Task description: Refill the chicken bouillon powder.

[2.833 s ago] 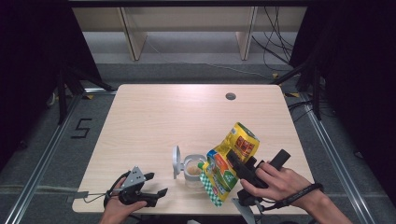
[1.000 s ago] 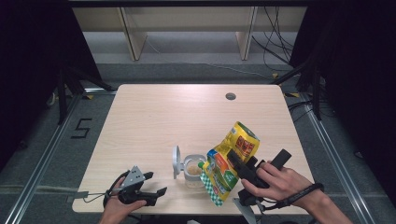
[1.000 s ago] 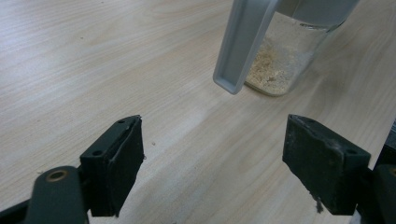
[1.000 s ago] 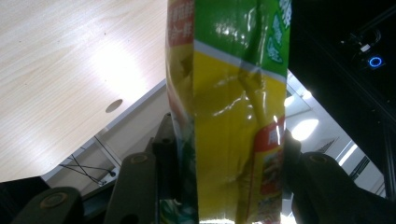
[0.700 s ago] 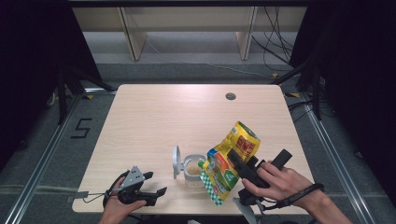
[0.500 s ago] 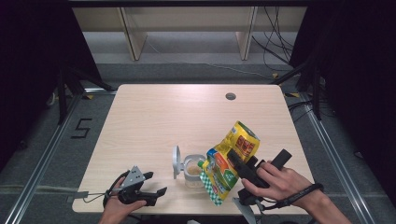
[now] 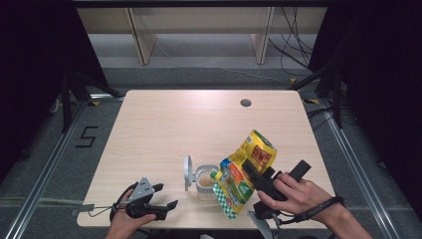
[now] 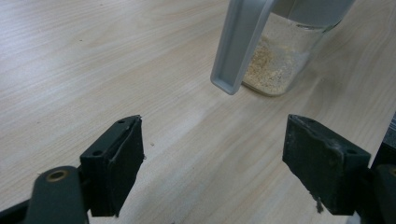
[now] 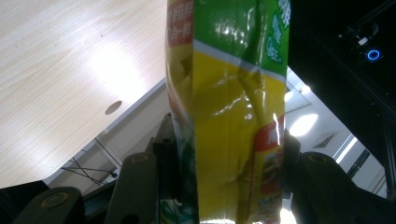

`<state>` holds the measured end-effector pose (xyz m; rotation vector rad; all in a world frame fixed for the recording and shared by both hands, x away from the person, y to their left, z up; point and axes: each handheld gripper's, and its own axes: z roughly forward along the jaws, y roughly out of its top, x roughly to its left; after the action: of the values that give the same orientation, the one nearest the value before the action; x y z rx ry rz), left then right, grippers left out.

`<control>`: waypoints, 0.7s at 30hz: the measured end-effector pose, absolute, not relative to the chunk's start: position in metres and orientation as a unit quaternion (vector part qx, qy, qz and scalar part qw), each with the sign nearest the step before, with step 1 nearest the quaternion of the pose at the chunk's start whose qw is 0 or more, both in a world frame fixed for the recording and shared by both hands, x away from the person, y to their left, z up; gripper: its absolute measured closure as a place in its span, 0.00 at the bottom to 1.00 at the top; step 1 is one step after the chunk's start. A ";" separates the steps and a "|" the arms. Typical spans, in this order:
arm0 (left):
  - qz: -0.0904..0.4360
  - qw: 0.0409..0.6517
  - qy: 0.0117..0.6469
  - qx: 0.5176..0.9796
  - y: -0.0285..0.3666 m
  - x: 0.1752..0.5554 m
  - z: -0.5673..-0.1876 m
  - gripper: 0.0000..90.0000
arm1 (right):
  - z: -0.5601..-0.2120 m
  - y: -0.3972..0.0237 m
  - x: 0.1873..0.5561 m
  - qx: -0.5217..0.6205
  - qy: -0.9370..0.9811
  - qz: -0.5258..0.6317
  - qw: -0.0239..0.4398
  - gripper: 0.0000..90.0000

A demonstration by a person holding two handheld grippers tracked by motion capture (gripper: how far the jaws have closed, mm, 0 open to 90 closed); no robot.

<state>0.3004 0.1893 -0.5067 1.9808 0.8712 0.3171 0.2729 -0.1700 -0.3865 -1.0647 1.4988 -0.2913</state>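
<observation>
While jaws clamp one pouch, one jar, one table

The far and middle of the table are left open for passage, while the near edge is blocked by the jar with its raised lid and the tilted pouch beside it.

So the clear plastic jar with beige powder sits on the light wooden table near the front edge, its grey flip lid standing open on the left. The yellow-green foil pouch is tilted right above the jar's right side, clamped in the right gripper. The left gripper rests on the table, front-left of the jar.
</observation>
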 end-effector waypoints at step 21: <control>0.129 0.462 0.354 0.803 0.189 0.300 -0.507 0.22 | -0.388 -0.172 0.273 -0.458 0.644 -0.125 0.600 0.65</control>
<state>0.3001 0.1886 -0.5068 1.9745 0.8694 0.3180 0.2730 -0.1722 -0.3879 -1.0626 1.4936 -0.2891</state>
